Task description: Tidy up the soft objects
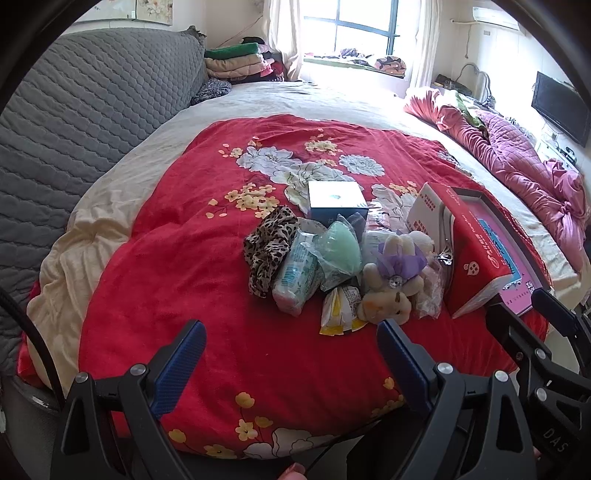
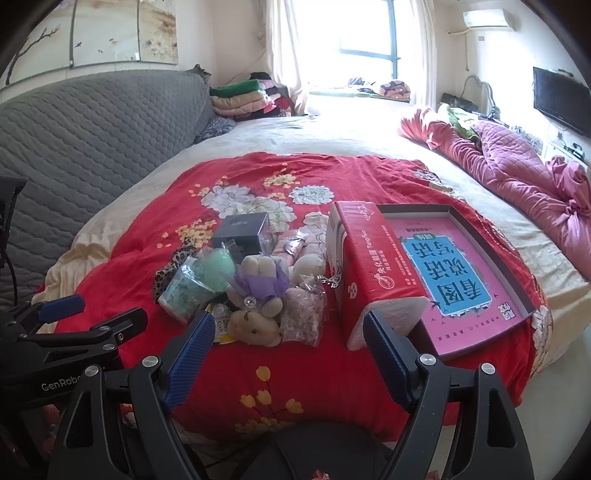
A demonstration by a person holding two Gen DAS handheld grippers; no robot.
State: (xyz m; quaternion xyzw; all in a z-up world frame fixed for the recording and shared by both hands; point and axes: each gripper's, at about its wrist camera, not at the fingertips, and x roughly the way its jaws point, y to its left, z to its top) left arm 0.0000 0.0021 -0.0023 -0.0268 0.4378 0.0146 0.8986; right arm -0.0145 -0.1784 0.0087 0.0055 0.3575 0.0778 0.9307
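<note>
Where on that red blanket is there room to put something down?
Bare red blanket lies left of the leopard cloth and in front of the plush bunny. It is crowded from the bunny to the red box.

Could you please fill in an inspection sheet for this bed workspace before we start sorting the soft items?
Surface: red floral blanket spread over a cream sheet, wrinkled.
Job's things: plush toy, leopard-print fabric, green sponge in wrap, tissue pack, heaped together and touching.
Clutter: red tissue box leaning on the grey tray that holds a pink book; dark box behind the heap.
Grippers: left gripper open, empty; right gripper open, empty.
Cables: black cable at the left edge.
Surroundings: grey quilted headboard, pink quilt, window, television.
</note>
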